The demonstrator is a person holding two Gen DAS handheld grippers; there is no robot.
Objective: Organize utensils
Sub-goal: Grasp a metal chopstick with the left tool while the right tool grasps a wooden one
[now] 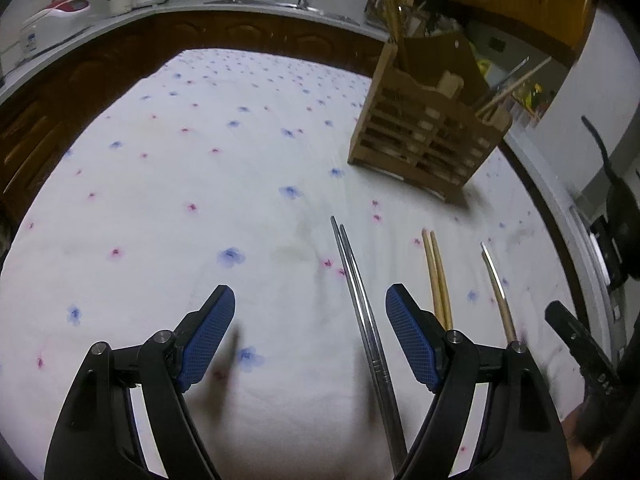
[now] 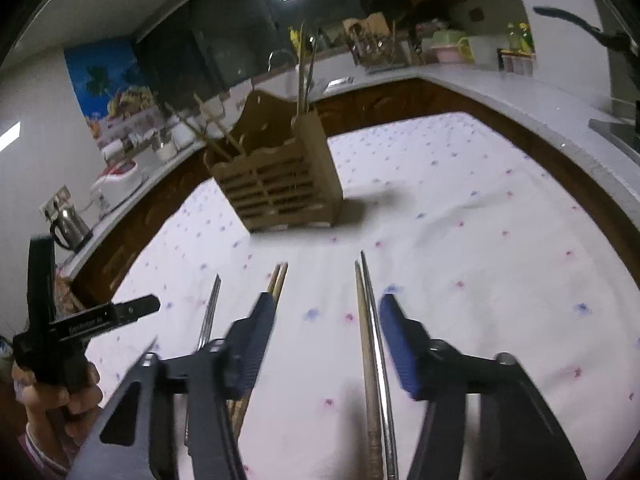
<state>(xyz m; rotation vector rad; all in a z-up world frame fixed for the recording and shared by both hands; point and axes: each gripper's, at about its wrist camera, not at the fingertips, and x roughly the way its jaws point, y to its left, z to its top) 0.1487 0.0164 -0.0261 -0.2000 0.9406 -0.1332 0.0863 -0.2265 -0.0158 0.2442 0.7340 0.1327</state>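
Note:
A wooden slatted utensil holder [image 1: 424, 136] stands on the flowered tablecloth [image 1: 180, 184], with chopsticks sticking up from it; it also shows in the right wrist view [image 2: 280, 188]. A metal chopstick pair [image 1: 356, 296] lies on the cloth between my left gripper's [image 1: 310, 308] open fingers, near the right one. A wooden pair [image 1: 438, 280] and a metal-tipped pair [image 1: 498, 292] lie further right. My right gripper [image 2: 326, 316] is open and empty above a wood-and-metal pair [image 2: 370, 344]. The wooden pair [image 2: 276, 284] and a metal pair [image 2: 210, 308] lie to its left.
A kitchen counter [image 1: 240, 4] with jars, a sink and a rack curves around the table. A kettle [image 2: 70, 220] and a white appliance [image 2: 116, 184] stand on it at the left. The left gripper's handle [image 2: 60, 332] and the hand that holds it show in the right wrist view.

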